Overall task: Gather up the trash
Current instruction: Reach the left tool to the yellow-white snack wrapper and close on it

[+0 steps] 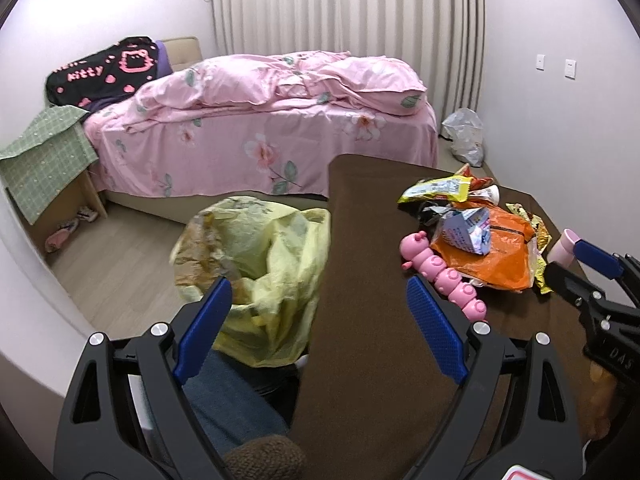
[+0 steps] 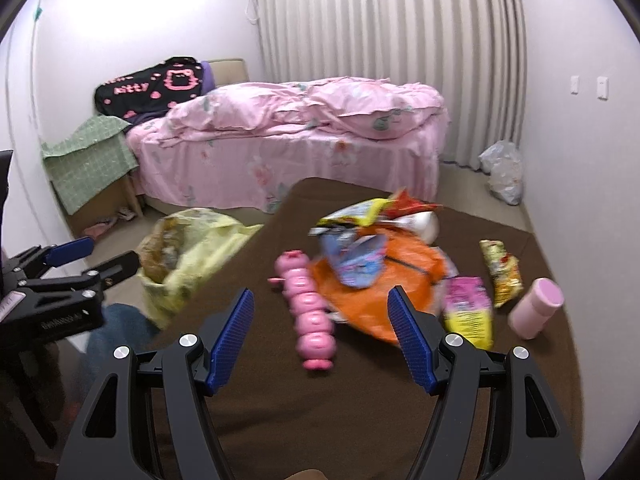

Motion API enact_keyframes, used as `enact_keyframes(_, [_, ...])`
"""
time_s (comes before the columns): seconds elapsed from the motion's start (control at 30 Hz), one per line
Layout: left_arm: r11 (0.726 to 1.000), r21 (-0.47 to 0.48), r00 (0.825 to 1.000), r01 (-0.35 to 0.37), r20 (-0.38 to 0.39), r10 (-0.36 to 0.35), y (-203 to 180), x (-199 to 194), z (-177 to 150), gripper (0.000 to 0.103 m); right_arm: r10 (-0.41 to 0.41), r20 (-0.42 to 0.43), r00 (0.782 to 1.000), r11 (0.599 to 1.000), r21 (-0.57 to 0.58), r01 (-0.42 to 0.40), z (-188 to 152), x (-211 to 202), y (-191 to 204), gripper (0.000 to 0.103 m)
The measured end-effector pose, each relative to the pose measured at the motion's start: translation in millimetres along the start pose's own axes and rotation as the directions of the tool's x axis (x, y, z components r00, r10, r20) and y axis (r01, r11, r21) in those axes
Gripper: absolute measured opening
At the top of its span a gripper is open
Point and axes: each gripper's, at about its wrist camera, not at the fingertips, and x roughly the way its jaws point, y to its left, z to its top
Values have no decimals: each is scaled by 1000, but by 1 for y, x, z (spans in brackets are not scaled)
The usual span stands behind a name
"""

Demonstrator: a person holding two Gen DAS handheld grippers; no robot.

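On the brown tabletop (image 2: 248, 408) a heap of wrappers (image 2: 380, 264) lies beside a pink toy (image 2: 308, 304) and a cup (image 2: 536, 308). Both tools, left (image 1: 320, 316) and right (image 2: 320, 328), gape apart, holding nothing. A yellow bag (image 1: 276, 264) hangs at the tabletop's left edge.

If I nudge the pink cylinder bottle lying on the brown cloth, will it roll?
Probably. The pink bottle lies on its side, so its round body should roll across the brown cloth. It looks like light plastic, easy to shift. The wrapper beside it might stop it.
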Motion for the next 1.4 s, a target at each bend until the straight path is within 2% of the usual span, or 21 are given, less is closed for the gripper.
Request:
enact_keyframes(0.17, [997,47,998,58,10,-58,-22,27,6,85,-107,-5,994,994,13,107,-3,9,-41,66])
enact_keyframes(0.3, [985,75,987,157,7,-158,-46,61,21,85,-157,-11,988,987,11,157,-6,21,-76,66])
enact_keyframes(0.43, [965,49,966,258,-10,-258,-63,98,45,85,-210,-28,977,978,1,210,-12,39,-104,66])
enact_keyframes(0.53, [943,67,945,326,-17,-325,-76,125,73,93,-229,-38,973,973,7,229,-17,50,-123,66])
enact_keyframes(0.57, [935,85,939,345,-23,-344,-81,138,86,93,-225,-41,973,974,19,226,-19,55,-129,66])
enact_keyframes(0.6, [930,94,934,356,-36,-354,-83,146,91,93,-218,-46,975,975,33,220,-20,59,-136,66])
enact_keyframes(0.67, [910,97,913,404,-103,-395,-90,170,105,93,-201,-53,978,978,51,203,-21,65,-144,66])
enact_keyframes(0.77, [900,52,893,433,-157,-421,-96,193,117,93,-196,-50,979,979,50,199,-19,75,-150,66])
enact_keyframes(0.93, [886,-42,862,463,-211,-461,-117,220,132,93,-240,-45,970,970,24,241,-11,93,-158,66])
enact_keyframes(0.97, [884,-77,856,461,-222,-466,-124,226,136,93,-241,-48,969,970,32,242,-10,95,-161,66])
enact_keyframes(1.0, [888,-86,859,452,-225,-459,-125,232,139,93,-239,-54,970,969,46,241,-10,98,-163,66])
enact_keyframes(1.1, [925,-38,897,379,-231,-377,-136,248,144,91,-216,-68,974,972,78,221,-14,101,-166,66])
enact_keyframes(1.13, [933,-23,898,360,-262,-353,-136,255,143,87,-216,-70,974,972,77,221,-15,101,-166,66])
enact_keyframes(1.2, [939,-14,890,344,-312,-331,-129,263,136,86,-226,-73,971,971,68,231,-18,100,-166,66])
enact_keyframes(1.3, [952,-9,897,306,-333,-291,-108,266,124,85,-220,-76,973,971,84,226,-24,99,-168,66])
enact_keyframes(1.4, [960,-20,891,280,-366,-268,-88,271,111,80,-203,-78,976,971,111,210,-27,99,-168,66])
